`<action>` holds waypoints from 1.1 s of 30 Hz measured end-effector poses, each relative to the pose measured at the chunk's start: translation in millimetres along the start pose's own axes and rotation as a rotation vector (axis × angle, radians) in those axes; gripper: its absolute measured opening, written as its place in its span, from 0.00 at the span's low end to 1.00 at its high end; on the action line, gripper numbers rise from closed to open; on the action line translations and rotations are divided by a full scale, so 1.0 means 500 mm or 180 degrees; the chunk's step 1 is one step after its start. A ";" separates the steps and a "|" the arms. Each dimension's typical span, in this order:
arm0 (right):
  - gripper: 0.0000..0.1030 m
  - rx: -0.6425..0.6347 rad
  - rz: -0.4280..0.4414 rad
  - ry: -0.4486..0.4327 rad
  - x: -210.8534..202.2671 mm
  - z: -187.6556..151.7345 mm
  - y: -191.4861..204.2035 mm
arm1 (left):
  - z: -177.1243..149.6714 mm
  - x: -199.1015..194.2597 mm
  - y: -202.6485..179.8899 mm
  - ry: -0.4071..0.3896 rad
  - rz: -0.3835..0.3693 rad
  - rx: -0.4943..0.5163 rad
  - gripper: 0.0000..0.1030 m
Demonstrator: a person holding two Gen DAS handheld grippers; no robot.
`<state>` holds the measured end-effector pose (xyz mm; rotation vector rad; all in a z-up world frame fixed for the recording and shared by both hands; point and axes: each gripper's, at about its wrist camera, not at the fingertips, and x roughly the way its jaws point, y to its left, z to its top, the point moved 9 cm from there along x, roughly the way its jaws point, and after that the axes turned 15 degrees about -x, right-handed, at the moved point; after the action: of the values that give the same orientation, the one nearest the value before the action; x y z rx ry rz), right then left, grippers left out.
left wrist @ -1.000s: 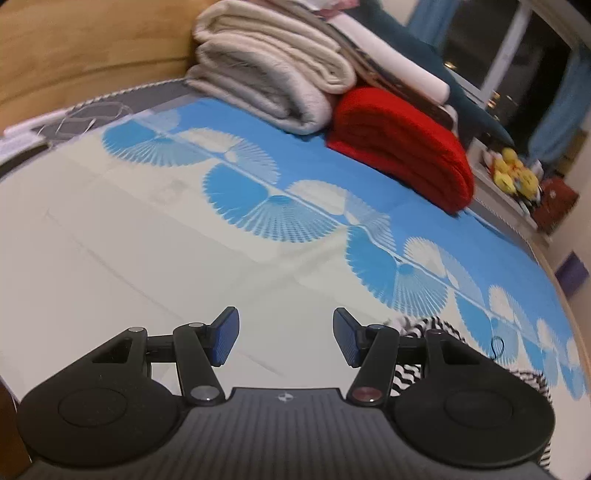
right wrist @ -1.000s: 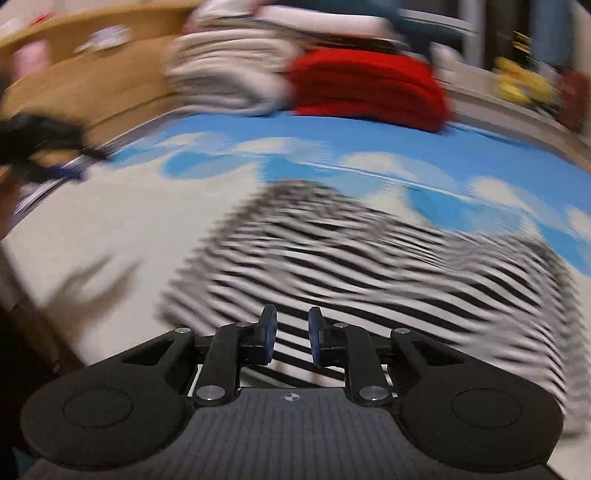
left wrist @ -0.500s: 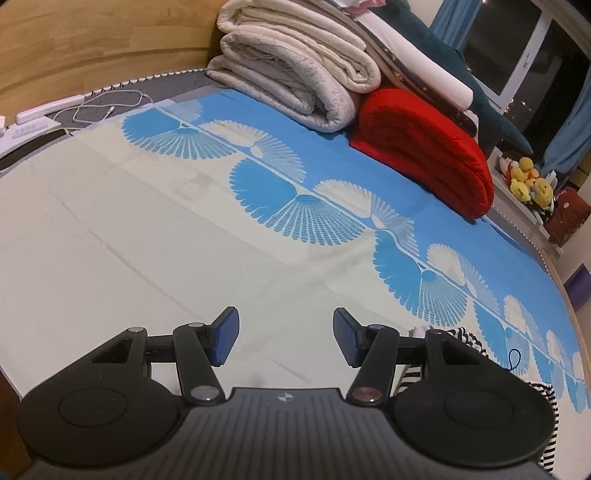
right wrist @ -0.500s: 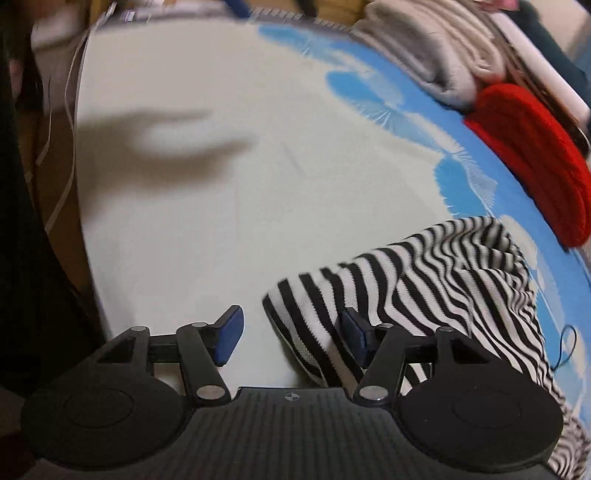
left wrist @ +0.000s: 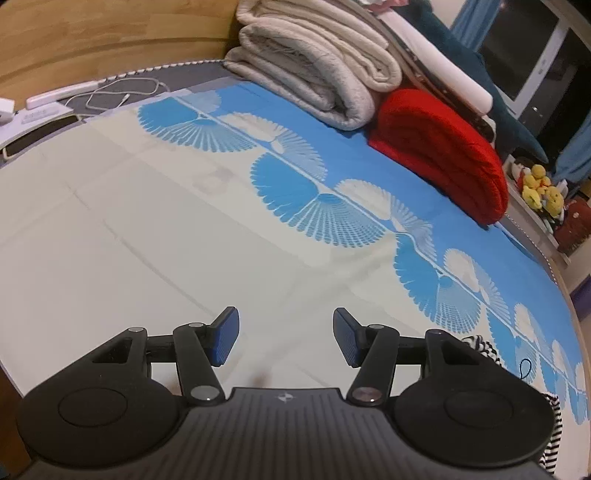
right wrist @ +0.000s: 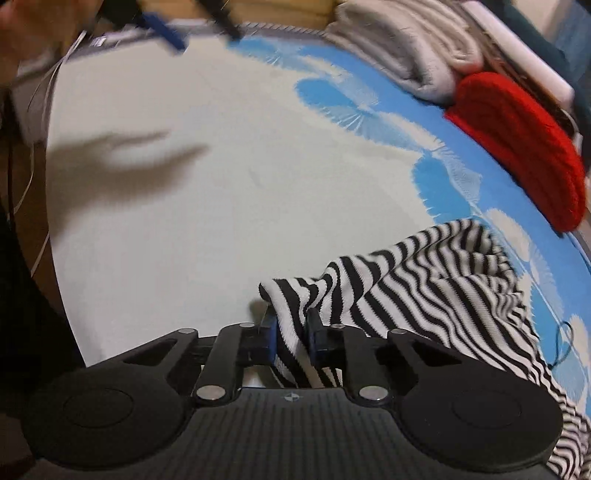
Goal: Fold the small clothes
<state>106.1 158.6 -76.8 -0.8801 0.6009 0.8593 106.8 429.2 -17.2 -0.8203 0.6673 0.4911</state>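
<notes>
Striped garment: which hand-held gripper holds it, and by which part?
The right hand-held gripper, jaws closing, pinches the striped garment at its near edge. Left hand-held gripper: nothing.

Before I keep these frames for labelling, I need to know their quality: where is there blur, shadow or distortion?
Left wrist view: sharp, fisheye bends the sheet. Right wrist view: soft motion blur, worst on the left gripper at the top; a smeared shadow lies on the sheet; the striped cloth is slightly smeared.

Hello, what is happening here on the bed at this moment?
A person is folding small clothes with two hand-held grippers. The right gripper is closing on an edge of the black-and-white striped garment, which lies crumpled on the bed cover. The left gripper is open and empty above bare cover.
</notes>
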 end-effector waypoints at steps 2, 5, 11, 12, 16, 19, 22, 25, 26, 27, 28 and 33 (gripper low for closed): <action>0.13 0.0139 -0.0076 -0.0096 -0.024 0.015 -0.007 | -0.001 0.002 0.004 0.0020 0.0021 -0.0035 0.60; 0.13 0.0408 -0.0089 -0.0302 -0.069 0.036 -0.007 | -0.008 0.002 -0.001 0.0035 0.0025 -0.0015 0.60; 0.12 0.1642 -0.0135 -0.0908 -0.185 0.036 -0.113 | -0.040 0.006 -0.033 0.0087 0.0052 0.0123 0.60; 0.12 0.1889 -0.0189 -0.1013 -0.210 0.018 -0.145 | -0.048 0.007 -0.042 0.0102 0.0053 0.0161 0.60; 0.12 0.3024 -0.0688 -0.1381 -0.338 -0.142 -0.295 | -0.082 0.009 -0.083 0.0144 0.0027 0.0349 0.60; 0.12 0.3872 -0.1312 -0.1317 -0.423 -0.354 -0.366 | -0.113 0.014 -0.121 0.0181 0.0013 0.0512 0.60; 0.12 0.4495 -0.1713 -0.0525 -0.439 -0.592 -0.367 | -0.148 0.021 -0.162 0.0241 -0.0023 0.0680 0.60; 0.17 0.5019 -0.1700 0.0117 -0.440 -0.762 -0.345 | -0.185 0.026 -0.202 0.0282 -0.0049 0.0871 0.60; 0.17 0.5086 -0.1654 0.0148 -0.447 -0.787 -0.347 | -0.198 0.027 -0.215 0.0293 -0.0056 0.0936 0.60; 0.17 0.5062 -0.1659 0.0098 -0.463 -0.803 -0.359 | -0.211 0.029 -0.227 0.0307 -0.0065 0.0997 0.60; 0.17 0.4976 -0.1674 0.0007 -0.476 -0.805 -0.376 | -0.225 0.031 -0.239 0.0321 -0.0074 0.1069 0.60; 0.42 0.4318 -0.0975 -0.0614 -0.484 -0.747 -0.508 | -0.295 0.035 -0.296 0.0286 -0.0087 0.1581 0.60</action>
<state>151.1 -343.2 16.6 0.3467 0.6841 0.1165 161.1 227.2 -29.5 -0.3827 0.8174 0.2462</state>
